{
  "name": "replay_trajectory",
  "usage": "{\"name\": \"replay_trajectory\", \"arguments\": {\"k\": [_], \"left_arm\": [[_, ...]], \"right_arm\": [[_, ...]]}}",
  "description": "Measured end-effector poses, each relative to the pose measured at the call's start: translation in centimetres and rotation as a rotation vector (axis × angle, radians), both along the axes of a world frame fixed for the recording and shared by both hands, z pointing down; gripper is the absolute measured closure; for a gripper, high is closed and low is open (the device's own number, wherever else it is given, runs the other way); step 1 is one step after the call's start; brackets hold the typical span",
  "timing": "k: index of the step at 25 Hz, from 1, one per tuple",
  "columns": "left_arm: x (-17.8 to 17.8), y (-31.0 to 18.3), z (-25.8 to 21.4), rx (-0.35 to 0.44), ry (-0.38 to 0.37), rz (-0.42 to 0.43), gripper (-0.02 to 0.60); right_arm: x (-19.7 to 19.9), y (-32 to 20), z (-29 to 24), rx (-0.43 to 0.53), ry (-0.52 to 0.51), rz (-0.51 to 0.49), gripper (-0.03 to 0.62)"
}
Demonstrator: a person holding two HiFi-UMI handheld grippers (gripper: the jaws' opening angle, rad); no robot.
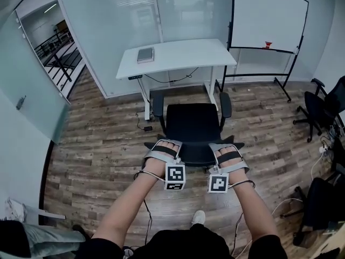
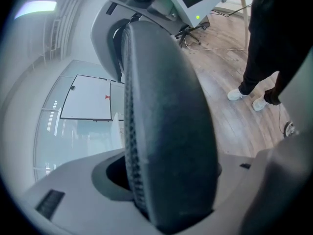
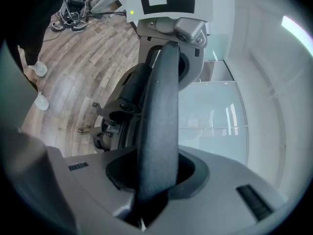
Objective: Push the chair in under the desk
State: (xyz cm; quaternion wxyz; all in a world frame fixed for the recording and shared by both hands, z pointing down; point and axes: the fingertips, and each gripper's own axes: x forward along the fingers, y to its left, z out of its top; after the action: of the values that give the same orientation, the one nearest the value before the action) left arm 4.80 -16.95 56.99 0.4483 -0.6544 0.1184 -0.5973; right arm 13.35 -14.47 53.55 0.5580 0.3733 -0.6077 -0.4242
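Now we clamp the chair backrest [image 1: 197,156] with left gripper [image 1: 164,149] and right gripper [image 1: 229,152], and uneven pushing could ram an armrest [image 1: 225,104] into the desk leg [image 1: 212,88].

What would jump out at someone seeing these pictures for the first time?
The black office chair in the middle of the wooden floor draws the eye first, with the left gripper and the right gripper both clamped on the top of its backrest. Just beyond it stands a white desk, with the chair's seat out in front of it, and a whiteboard stands at the far right.
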Motion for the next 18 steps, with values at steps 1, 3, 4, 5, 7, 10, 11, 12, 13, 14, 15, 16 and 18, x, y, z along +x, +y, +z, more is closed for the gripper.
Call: {"name": "replay_trajectory", "arguments": {"k": [1,3,4,5,7,10,11,12,13,14,15,16,18], "left_arm": [[0.2,-0.8,-0.1,0.003,0.001,-0.006,0.279],[0.6,-2.2,-0.1,0.005,0.0,-0.016,0.281],[0.7,-2.8,0.0,0.007,0.0,-0.02,0.281],[1.0,-3.5,-0.1,0.011,0.001,-0.023,0.281],[1.5,-5.0,-0.2,0.02,0.007,-0.028,0.281],[2.1,-7.3,-0.6,0.035,0.016,-0.03,0.284],[2.2,-8.2,-0.7,0.04,0.018,-0.031,0.284],[2.2,-9.0,-0.7,0.042,0.02,-0.035,0.285],[2.2,-9.6,-0.6,0.039,0.02,-0.043,0.285],[2.2,-10.2,-0.5,0.034,0.019,-0.051,0.285],[2.3,-10.8,-0.3,0.031,0.018,-0.058,0.285],[2.4,-11.5,-0.3,0.03,0.017,-0.063,0.285],[2.5,-13.0,-0.4,0.031,0.017,-0.066,0.285]], "right_arm": [[0.1,-0.8,0.0,-0.007,0.0,-0.01,0.496],[0.3,-2.2,-0.1,-0.017,-0.005,-0.033,0.496],[0.5,-2.8,0.0,-0.02,0.0,-0.043,0.507],[0.8,-3.4,0.1,-0.022,0.011,-0.049,0.517],[1.4,-4.9,0.2,-0.037,0.028,-0.055,0.517],[1.9,-7.2,0.1,-0.044,0.019,-0.066,0.517],[1.9,-8.0,0.0,-0.043,0.019,-0.069,0.517],[1.9,-8.9,-0.1,-0.039,0.019,-0.074,0.517],[1.9,-9.6,-0.1,-0.035,0.018,-0.081,0.517],[2.0,-10.3,0.0,-0.033,0.021,-0.087,0.517],[2.1,-10.9,0.0,-0.033,0.026,-0.092,0.517],[2.2,-11.6,0.1,-0.034,0.03,-0.095,0.517],[2.3,-13.2,0.0,-0.04,0.035,-0.103,0.517]]}}
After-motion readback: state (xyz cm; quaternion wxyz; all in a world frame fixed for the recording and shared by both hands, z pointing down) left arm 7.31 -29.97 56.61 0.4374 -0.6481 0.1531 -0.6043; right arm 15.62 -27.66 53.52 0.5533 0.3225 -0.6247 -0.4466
